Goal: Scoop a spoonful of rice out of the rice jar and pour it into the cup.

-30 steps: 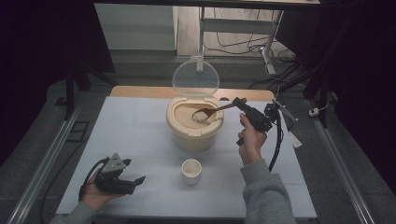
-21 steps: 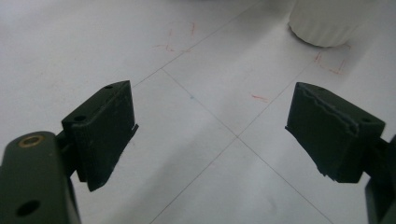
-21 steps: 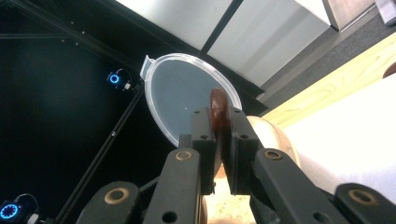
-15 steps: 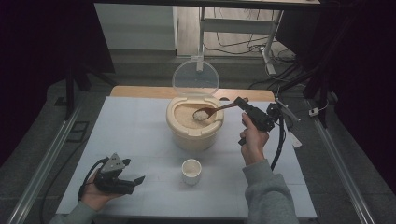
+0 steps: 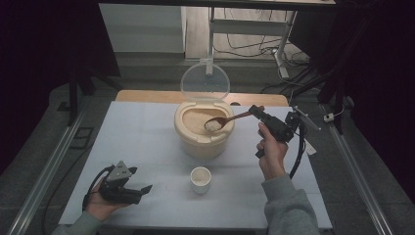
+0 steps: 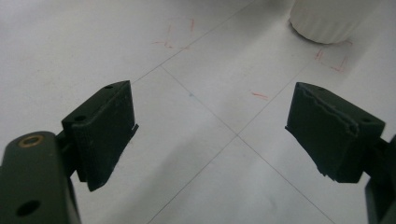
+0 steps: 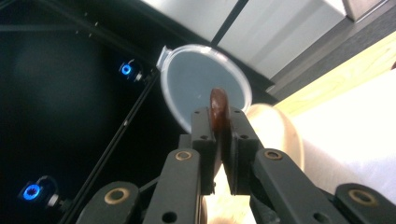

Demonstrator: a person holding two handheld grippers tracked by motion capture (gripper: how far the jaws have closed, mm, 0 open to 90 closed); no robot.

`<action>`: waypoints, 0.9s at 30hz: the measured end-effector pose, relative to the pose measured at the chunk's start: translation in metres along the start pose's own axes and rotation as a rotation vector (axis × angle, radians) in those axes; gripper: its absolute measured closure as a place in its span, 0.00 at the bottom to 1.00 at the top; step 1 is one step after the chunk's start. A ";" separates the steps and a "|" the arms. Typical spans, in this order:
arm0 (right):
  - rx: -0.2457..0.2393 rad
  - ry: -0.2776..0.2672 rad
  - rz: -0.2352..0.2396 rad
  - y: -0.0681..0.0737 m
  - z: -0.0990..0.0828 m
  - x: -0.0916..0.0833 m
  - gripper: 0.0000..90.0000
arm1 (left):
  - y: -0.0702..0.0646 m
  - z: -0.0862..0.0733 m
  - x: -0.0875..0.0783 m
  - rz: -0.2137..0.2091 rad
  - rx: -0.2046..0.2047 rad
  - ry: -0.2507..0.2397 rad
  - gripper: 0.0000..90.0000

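Observation:
A beige rice container stands mid-table with its clear round lid tipped up behind it. My right gripper is shut on the handle of a brown wooden spoon, whose bowl carries white rice just above the container's right rim. In the right gripper view the jaws clamp the spoon handle, with the lid beyond. A small white cup sits in front of the container. My left gripper rests open low at the front left, nothing between its pads; the cup's base lies ahead.
The white table ends at a wooden strip at the back. Metal rails run along both sides. Red pen marks and thin lines cross the surface near the cup. A cable trails from the right gripper.
The right hand has lifted and drawn the spoon slightly right, bringing its rice-filled bowl up to the container's rim. The left hand has stayed where it was.

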State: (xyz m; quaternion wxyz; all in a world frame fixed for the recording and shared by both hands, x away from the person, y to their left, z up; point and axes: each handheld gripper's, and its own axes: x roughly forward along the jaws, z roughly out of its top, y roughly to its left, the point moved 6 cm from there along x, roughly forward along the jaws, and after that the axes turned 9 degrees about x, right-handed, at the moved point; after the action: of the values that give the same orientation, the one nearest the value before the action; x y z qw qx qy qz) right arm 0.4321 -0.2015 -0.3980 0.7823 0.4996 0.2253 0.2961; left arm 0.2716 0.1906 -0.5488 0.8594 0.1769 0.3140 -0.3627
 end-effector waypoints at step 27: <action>-0.115 0.247 -0.069 -0.030 -0.070 -0.020 0.93 | -0.001 -0.001 0.002 -0.004 -0.005 0.004 0.16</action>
State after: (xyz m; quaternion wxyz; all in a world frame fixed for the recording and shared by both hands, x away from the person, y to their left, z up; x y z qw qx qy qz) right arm 0.3793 -0.1797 -0.4520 0.7857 0.4055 0.3196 0.3407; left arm 0.2717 0.1893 -0.5506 0.8586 0.1746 0.3169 -0.3632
